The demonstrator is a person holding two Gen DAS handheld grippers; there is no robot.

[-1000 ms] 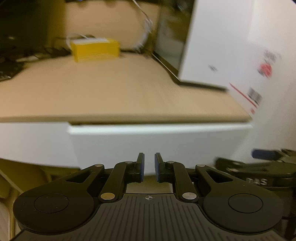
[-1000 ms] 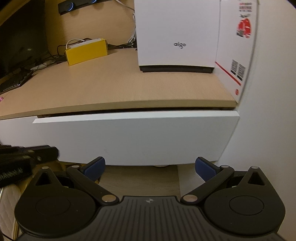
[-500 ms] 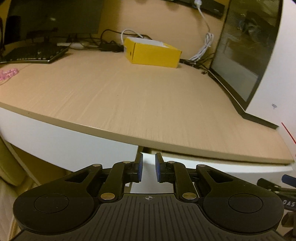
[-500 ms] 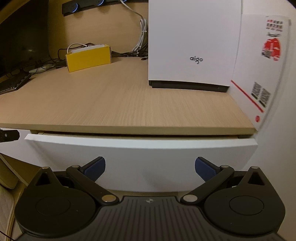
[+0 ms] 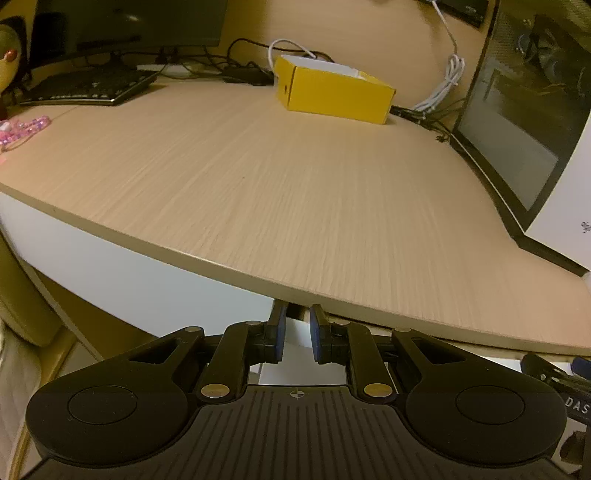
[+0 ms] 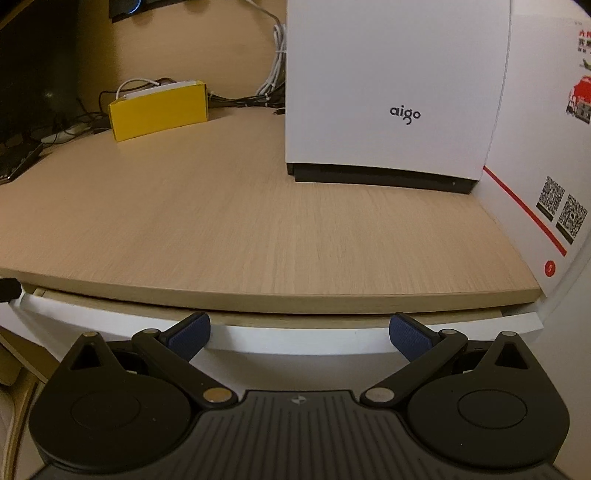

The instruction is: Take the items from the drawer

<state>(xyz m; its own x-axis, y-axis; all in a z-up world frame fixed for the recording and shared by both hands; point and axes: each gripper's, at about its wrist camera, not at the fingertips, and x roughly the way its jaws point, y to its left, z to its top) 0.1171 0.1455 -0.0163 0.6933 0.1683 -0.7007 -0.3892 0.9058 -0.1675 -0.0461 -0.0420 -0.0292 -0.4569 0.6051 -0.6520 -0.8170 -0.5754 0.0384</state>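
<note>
Since the drawer [image 6: 295,338] sits barely ajar under the desk [image 6: 258,236], its front running sideways, your right tongs [image 6: 299,332], spread wide and empty, face it squarely; your left tongs [image 5: 297,338], nearly pressed together and empty, sit at its left corner.

A pale wood-grain desktop [image 6: 258,221] meets a white wall [image 6: 576,332] under warm, dim light.

Home office: wooden desk [image 5: 295,184], monitor [image 5: 125,22], keyboard [image 5: 88,86]
</note>
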